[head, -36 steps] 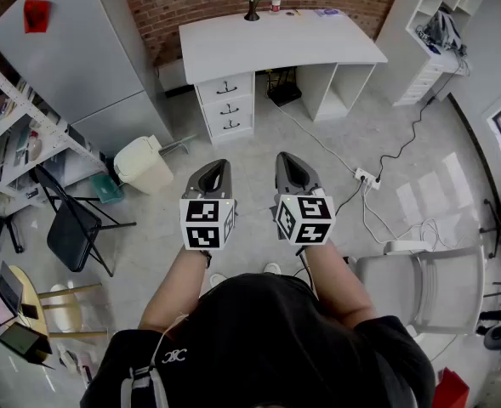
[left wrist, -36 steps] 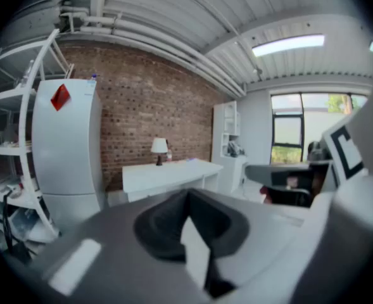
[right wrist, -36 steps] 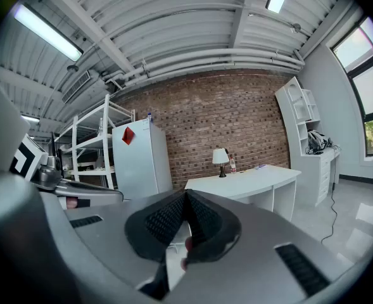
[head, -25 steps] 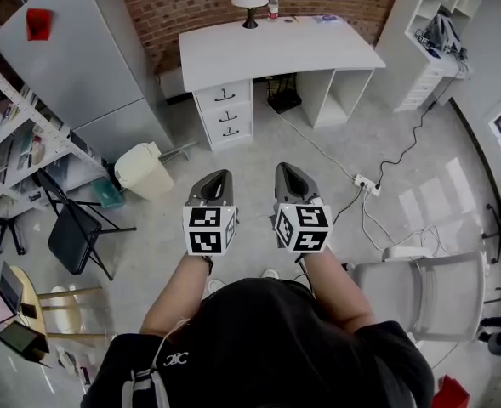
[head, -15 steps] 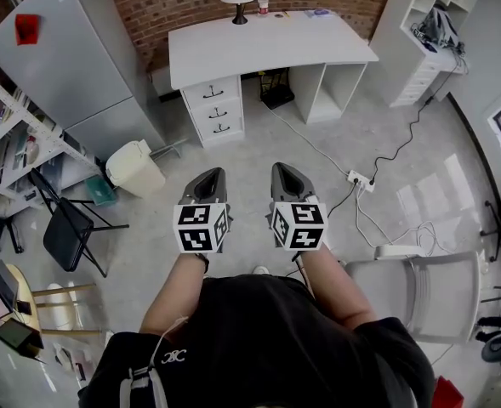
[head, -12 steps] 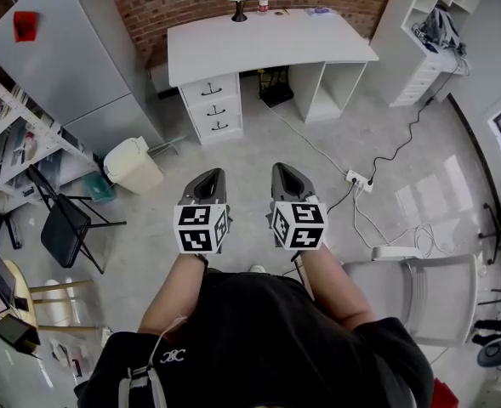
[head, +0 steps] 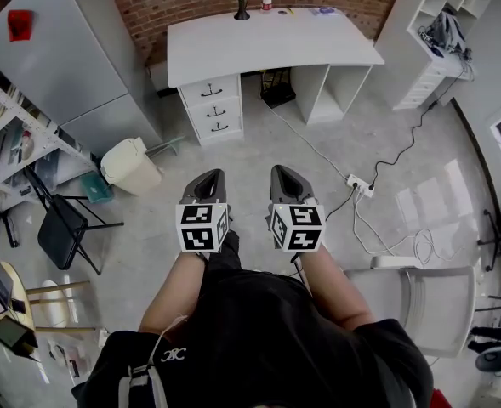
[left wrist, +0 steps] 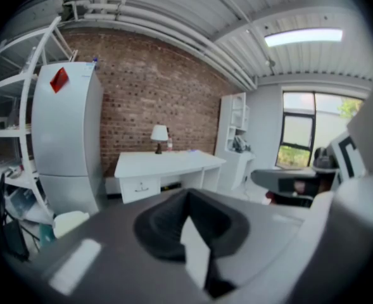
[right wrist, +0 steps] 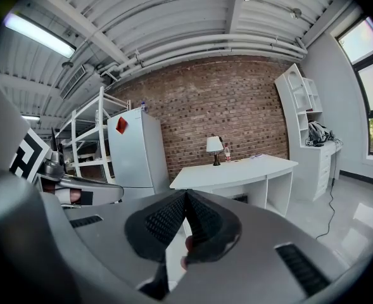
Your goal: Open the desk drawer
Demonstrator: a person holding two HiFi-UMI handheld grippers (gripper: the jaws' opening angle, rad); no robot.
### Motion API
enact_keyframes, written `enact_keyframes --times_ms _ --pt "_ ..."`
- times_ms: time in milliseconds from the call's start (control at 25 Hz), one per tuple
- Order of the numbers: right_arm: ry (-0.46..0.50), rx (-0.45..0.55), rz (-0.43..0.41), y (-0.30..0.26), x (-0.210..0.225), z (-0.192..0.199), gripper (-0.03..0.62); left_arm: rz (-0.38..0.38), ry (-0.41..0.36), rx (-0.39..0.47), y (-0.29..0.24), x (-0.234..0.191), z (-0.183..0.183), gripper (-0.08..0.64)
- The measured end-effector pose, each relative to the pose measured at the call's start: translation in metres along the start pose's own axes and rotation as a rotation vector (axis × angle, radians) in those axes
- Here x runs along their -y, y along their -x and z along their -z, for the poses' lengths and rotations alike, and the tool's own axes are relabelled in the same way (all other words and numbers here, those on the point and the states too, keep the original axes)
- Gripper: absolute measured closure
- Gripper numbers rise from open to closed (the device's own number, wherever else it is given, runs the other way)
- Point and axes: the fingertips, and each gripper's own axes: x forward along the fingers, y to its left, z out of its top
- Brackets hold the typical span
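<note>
**Both grippers closed and empty, well short of the desk**

I am standing back from the white desk (head: 267, 45) and looking down on it from across the open floor. To the left of the desk a tall grey fridge (head: 63, 58) is standing against the brick wall. A cream bin (head: 131, 167) is sitting on the floor in front of the desk's left end.

I am holding the left gripper (head: 210, 177) out ahead of me, well apart from the desk. Its jaws are pressing together at the tips with nothing between them.

The drawer stack (head: 211, 109) is sitting under the desk's left end, three drawers one above another, all pushed in flush.

The right gripper (head: 283, 172) is hovering just beside the left one, equally far from the desk. Its jaws are meeting at the tips and gripping nothing.

To the right of the desk a white shelf unit (head: 437, 32) is standing against the wall.
</note>
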Motion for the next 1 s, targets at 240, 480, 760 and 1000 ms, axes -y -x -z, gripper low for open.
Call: enact_keyframes --times_ms 240,480,760,1000 --pt "0.053 -0.010 -0.019 -0.056 0.000 -0.012 0.600 -0.003 0.021 0.002 -0.046 -0.035 -0.013 0.560" --pt "0.040 -0.017 0.008 -0.134 0.013 -0.035 0.600 -0.009 0.019 0.004 -0.106 -0.090 -0.043 0.560" --pt "0.061 -0.029 0.026 -0.217 0.017 -0.065 0.600 0.018 0.053 -0.008 -0.173 -0.154 -0.079 0.560" --pt "0.086 -0.062 0.033 -0.283 0.010 -0.070 0.600 0.054 0.052 -0.023 -0.219 -0.196 -0.092 0.560"
